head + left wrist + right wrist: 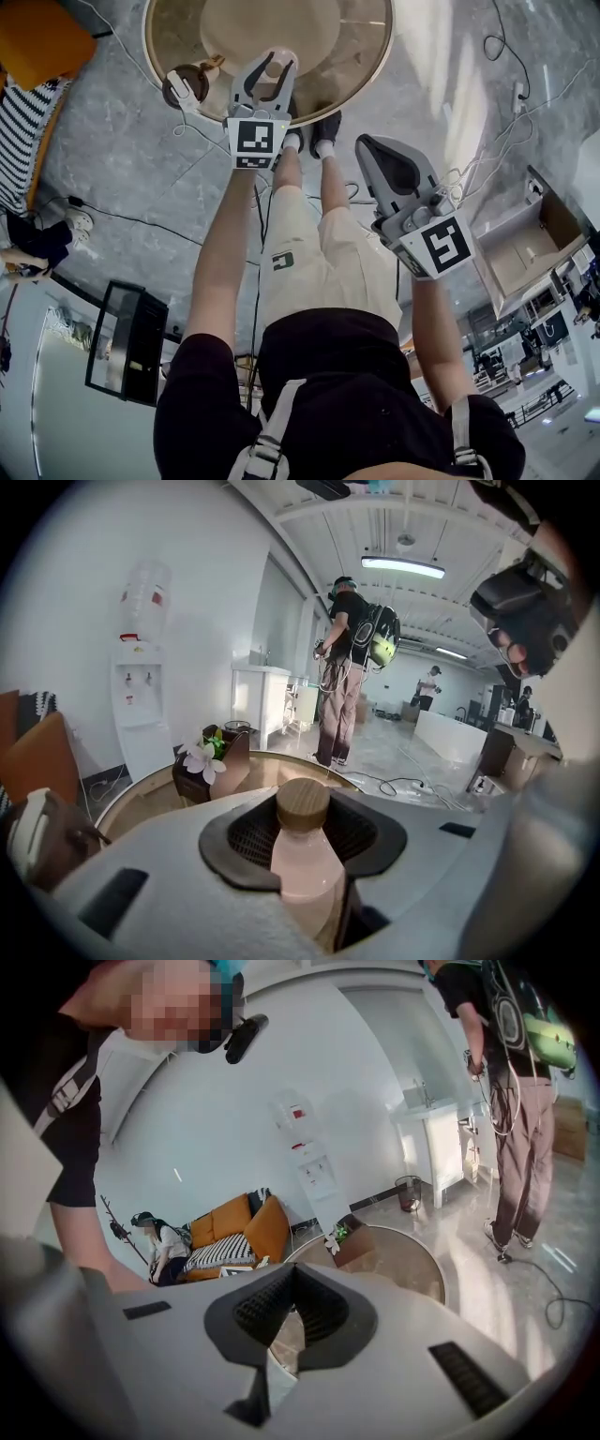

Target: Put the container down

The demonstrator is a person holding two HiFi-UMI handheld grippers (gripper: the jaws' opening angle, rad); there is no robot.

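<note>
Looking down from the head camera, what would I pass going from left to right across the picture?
Orange sofa, small brown box with a white flower, left gripper clamping a pale pink bottle, right gripper, open tan box.

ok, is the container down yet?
Not yet. Done: the container is picked up, clamped in the left gripper. In hand: it hangs at the near edge of the round table. Left: set it on the tabletop and open the jaws. Meanwhile the right gripper is shut and empty.
</note>
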